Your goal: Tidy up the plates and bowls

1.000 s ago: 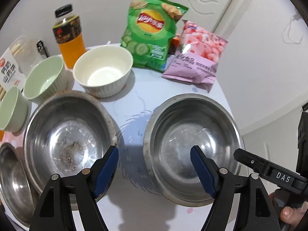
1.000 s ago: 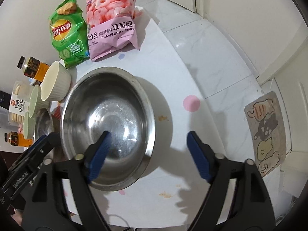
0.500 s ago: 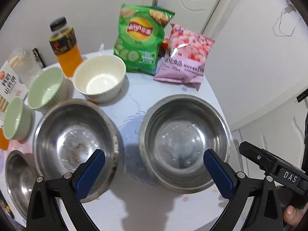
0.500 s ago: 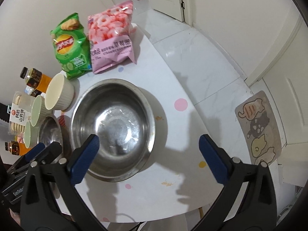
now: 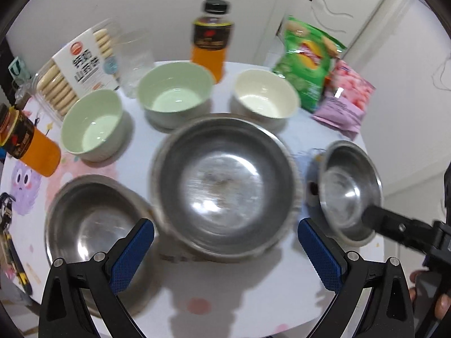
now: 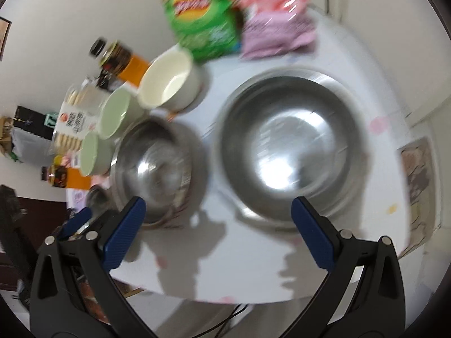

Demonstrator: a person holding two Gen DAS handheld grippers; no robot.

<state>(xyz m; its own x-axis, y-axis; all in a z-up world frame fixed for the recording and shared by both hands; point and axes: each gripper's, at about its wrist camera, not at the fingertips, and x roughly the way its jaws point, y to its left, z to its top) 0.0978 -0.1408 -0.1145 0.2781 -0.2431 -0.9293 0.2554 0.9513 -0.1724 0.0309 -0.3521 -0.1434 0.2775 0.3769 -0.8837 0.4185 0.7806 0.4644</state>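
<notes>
Three steel bowls sit on the round white table [image 5: 225, 304]: a large one in the middle [image 5: 225, 186], one at the left [image 5: 93, 219], one at the right [image 5: 349, 188]. Behind them stand two green bowls [image 5: 93, 125] [image 5: 174, 95] and a cream bowl [image 5: 265, 95]. My left gripper [image 5: 225, 250] is open and empty, above the table's near edge before the middle bowl. My right gripper [image 6: 217, 233] is open and empty, in front of the right steel bowl [image 6: 290, 152] and the middle steel bowl [image 6: 157, 163]. Both views are blurred.
Two orange drink bottles [image 5: 211, 39] [image 5: 28, 143], a biscuit box [image 5: 79, 67], a clear glass [image 5: 135, 59], a green crisp bag [image 5: 307, 59] and a pink snack bag [image 5: 344, 95] line the back of the table. The table edge drops to the floor at the right [image 6: 417, 169].
Both grippers have opened wider and pulled back. The left view has swung left, so the left steel bowl and the green bowls are in fuller view. The right view has swung left too.
</notes>
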